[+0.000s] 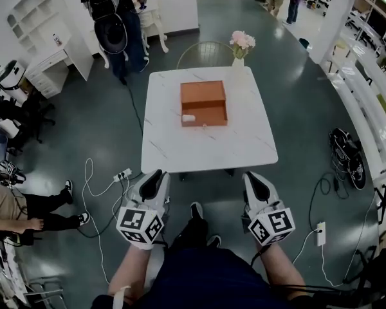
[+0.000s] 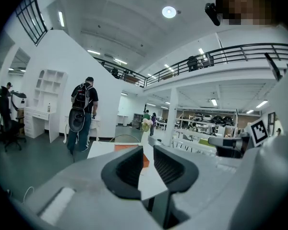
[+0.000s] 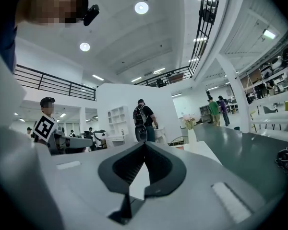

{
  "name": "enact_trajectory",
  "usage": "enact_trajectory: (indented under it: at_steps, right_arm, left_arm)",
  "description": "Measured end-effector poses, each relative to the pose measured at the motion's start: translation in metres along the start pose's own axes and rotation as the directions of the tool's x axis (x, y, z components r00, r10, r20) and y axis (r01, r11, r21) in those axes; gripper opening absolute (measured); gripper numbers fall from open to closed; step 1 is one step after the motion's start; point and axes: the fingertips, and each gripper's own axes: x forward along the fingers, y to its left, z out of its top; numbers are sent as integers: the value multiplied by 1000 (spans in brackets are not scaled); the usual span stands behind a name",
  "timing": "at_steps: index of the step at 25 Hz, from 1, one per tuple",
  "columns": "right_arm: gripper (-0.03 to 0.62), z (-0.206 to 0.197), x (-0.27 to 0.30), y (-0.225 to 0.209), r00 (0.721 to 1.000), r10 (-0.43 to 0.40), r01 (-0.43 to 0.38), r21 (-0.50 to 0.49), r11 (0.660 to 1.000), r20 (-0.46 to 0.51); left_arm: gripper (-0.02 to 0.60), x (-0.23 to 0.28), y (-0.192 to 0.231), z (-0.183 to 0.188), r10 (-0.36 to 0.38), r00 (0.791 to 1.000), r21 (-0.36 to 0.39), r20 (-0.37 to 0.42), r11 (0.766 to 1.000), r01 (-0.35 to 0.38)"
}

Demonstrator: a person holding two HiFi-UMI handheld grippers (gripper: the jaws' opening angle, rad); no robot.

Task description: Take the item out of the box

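Observation:
An orange box (image 1: 204, 103) lies open in the middle of a white marble table (image 1: 209, 143), its lid folded back. A small white item (image 1: 188, 118) rests in the box's near left corner. Both grippers hang off the table's near edge, well short of the box. My left gripper (image 1: 156, 179) has a narrow gap between its jaws and nothing in it; in the left gripper view the left gripper (image 2: 149, 150) points at the box (image 2: 126, 148). My right gripper (image 1: 254, 180) is shut and empty, and in the right gripper view the right gripper (image 3: 144, 145) shows its jaw tips meeting.
A vase of pink flowers (image 1: 242, 47) stands at the table's far edge, with a wire chair (image 1: 204, 53) behind it. A person with a backpack (image 1: 112, 18) stands at the far left. A seated person's legs (image 1: 48, 211) and floor cables (image 1: 103, 192) lie to the left.

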Motion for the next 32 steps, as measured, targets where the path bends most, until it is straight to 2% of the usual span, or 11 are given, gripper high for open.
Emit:
enact_trajectory:
  at_steps: [6, 11, 19, 26, 32]
  right_arm:
    - [2, 0, 37, -27, 999, -27, 27, 0, 1000, -29]
    - [2, 10, 85, -67, 995, -85, 86, 12, 996, -43]
    - [2, 22, 182, -99, 992, -106, 108, 26, 994, -65]
    - [2, 10, 249, -101, 991, -73, 78, 48, 996, -113]
    - [2, -6, 274, -103, 986, -31, 42, 68, 997, -163]
  left_arm:
    - [75, 56, 23, -2, -6, 1000, -29, -23, 1000, 6]
    - [75, 125, 37, 8, -68, 998, -58, -19, 996, 66]
    - [75, 217, 82, 35, -125, 992, -59, -29, 991, 123]
    - [75, 258, 126, 25, -114, 990, -74, -86, 991, 108]
    - [75, 271, 145, 17, -87, 988, -77, -125, 994, 78]
